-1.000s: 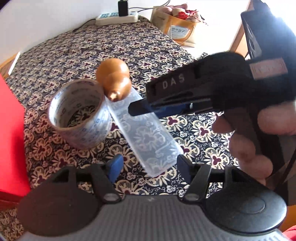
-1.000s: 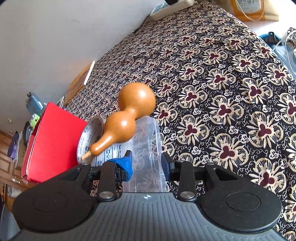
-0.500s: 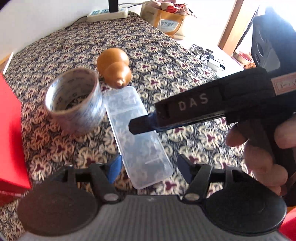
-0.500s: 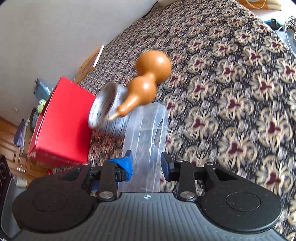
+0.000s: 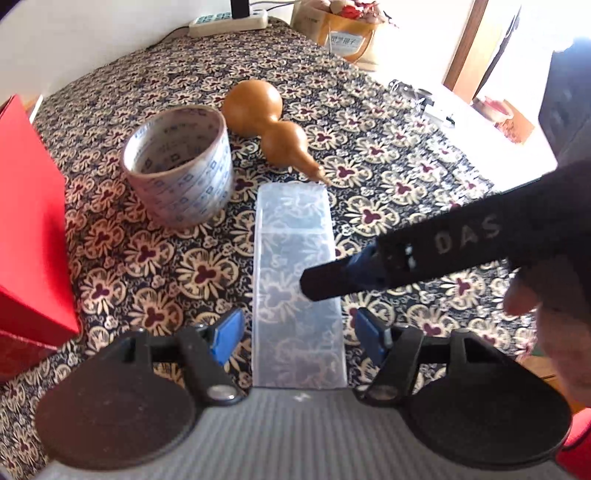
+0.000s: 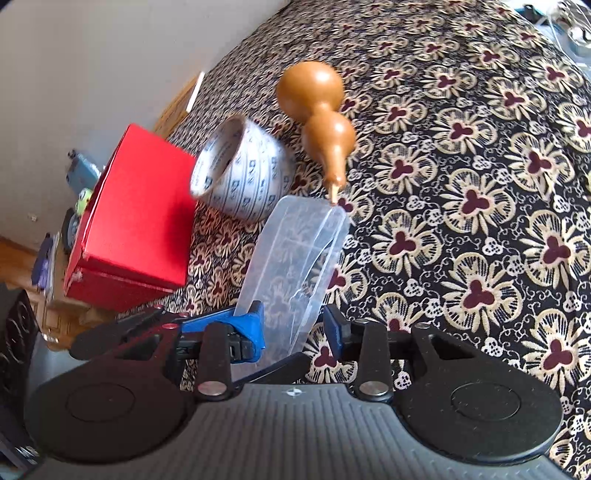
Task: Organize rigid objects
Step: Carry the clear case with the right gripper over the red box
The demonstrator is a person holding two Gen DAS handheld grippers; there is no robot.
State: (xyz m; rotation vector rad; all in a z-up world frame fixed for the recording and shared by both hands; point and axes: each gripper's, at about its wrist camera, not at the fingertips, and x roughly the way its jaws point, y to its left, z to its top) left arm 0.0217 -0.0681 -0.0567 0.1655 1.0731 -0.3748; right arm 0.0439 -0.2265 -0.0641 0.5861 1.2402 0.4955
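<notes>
The clear oblong plastic box lies flat on the flowered cloth, its far end at the tip of the brown wooden gourd, beside the printed tape roll; sorting seems barely begun. The right gripper, whose jaws have just been opening, has the box between its blue pads without visibly pressing it, and the left gripper stands wide open around the near end, gripping nothing. Only "DAS" is readable, on the right gripper's body; the roll's print is too small

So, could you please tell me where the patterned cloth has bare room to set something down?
The patterned cloth lies bare right of the brown wooden gourd and the clear plastic case, and beyond the gourd toward the white power strip. It is crowded where the red box, printed tape roll, gourd and case cluster.
</notes>
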